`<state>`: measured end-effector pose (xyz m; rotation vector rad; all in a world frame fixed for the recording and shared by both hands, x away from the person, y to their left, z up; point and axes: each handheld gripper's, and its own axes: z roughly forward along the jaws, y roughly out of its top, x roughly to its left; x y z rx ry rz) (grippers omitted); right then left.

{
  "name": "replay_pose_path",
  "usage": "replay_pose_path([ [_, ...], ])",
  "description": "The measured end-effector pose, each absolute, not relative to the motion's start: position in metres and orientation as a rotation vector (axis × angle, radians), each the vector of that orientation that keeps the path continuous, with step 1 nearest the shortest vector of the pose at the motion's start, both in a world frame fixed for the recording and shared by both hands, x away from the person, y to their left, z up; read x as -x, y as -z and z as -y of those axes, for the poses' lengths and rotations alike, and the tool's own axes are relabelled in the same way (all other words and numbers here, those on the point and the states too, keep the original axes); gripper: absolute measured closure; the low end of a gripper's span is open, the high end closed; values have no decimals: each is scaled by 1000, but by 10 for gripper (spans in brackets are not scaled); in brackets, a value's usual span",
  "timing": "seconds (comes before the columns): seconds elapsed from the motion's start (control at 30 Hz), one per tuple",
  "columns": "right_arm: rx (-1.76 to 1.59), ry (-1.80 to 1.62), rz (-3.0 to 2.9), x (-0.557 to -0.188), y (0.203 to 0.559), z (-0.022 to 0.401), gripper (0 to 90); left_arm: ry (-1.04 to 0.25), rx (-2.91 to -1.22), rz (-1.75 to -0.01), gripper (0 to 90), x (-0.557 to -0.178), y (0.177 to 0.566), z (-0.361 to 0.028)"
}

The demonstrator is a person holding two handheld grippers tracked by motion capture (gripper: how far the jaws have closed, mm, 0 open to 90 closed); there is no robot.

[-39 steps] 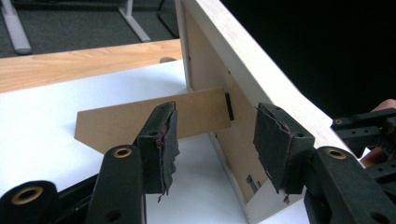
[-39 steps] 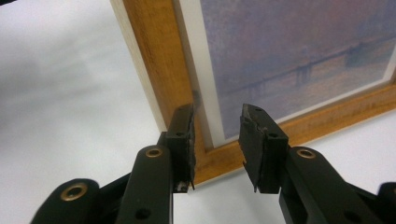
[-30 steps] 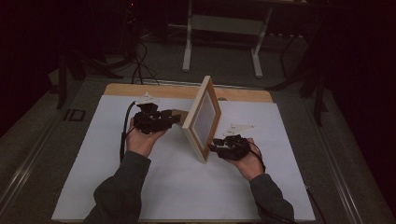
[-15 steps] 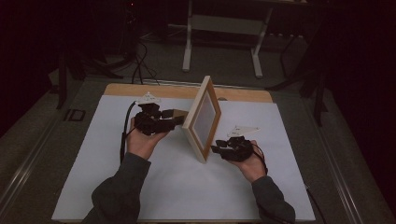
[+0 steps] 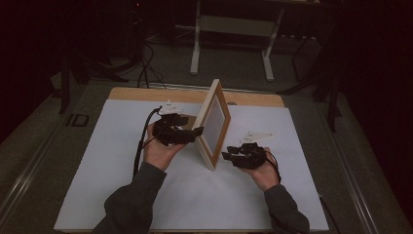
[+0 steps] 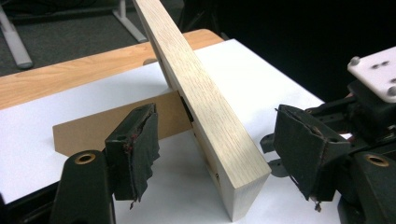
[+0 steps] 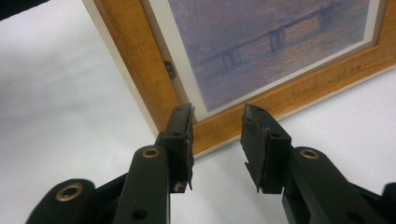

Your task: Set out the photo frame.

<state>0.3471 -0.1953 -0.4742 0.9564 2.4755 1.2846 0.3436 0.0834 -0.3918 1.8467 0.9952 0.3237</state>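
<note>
Wooden picture frame [image 5: 213,124] standing on its lower edge near the middle of the white-covered tabletop [image 5: 97,195], leaning back a bit, propped by a brown cardboard easel flap [image 6: 98,126] sticking out of its back onto the sheet. Print side facing the right hand: hazy purple-blue bridge scene behind a pale mat, seen up close in the right gripper view [image 7: 261,42].

Left hand-held gripper [image 5: 192,134] sitting behind the frame at its back edge, jaws spread wide and just been opening up further. In the left gripper view the frame's light wood side [image 6: 205,107] runs between the two pads, but neither pad presses on it, clear gaps on both sides. Not gripping anything.

Right hand-held gripper [image 5: 229,157] low on the tabletop just in front of the frame's bottom corner, jaws partly spread, nothing between them. In the right gripper view the tips point at the lower rail; touching or just short of it, can't tell.

Forearms in dark sleeves [image 5: 131,204] coming in from the bottom of the high view.
</note>
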Motion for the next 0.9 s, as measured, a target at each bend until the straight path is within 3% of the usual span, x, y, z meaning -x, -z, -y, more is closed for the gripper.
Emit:
replay_pose_path([
  [0.3,-963,-1283,-2476,-347,476,197,633,-323,-1858,-1031,366,-347,405,-67],
  [0.6,-971,-1281,-2479,-347,479,199,634,-310,-1869,-1041,488,-348,413,-59],
  [0.9,-967,-1285,-2483,-347,478,197,634,-313,-1881,-1059,511,-348,419,-52],
])
